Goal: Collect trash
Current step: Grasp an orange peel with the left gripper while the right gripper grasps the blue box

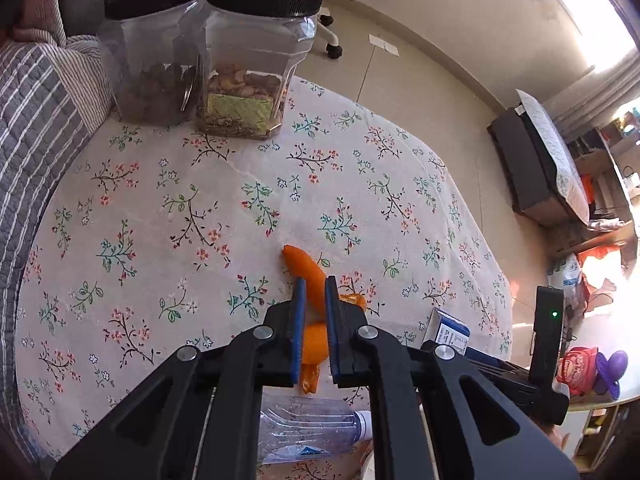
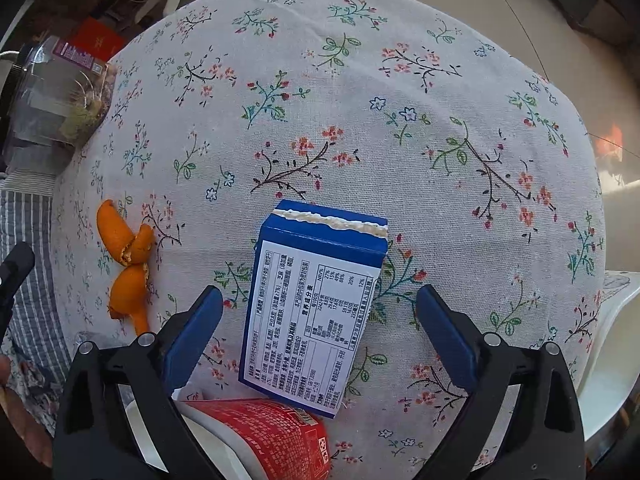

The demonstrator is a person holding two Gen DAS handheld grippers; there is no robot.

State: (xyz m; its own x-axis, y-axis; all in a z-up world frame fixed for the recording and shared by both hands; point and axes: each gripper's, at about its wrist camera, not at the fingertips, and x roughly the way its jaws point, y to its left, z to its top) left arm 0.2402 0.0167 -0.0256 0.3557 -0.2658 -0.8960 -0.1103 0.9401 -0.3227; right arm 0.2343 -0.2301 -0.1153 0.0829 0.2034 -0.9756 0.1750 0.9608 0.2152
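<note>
On the worktop (image 2: 360, 100), the peel (image 2: 128, 264) lies left of the box (image 2: 316, 304); two jars (image 1: 256, 52) stand beyond it, and a cup (image 2: 276, 436) lies just before the box.

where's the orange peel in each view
Left wrist: orange peel low centre, between the left gripper fingers, which are nearly closed around it.
Right wrist: lying at far left on the floral cloth, left of the open right gripper.
Shared landmark: the blue box.
</note>
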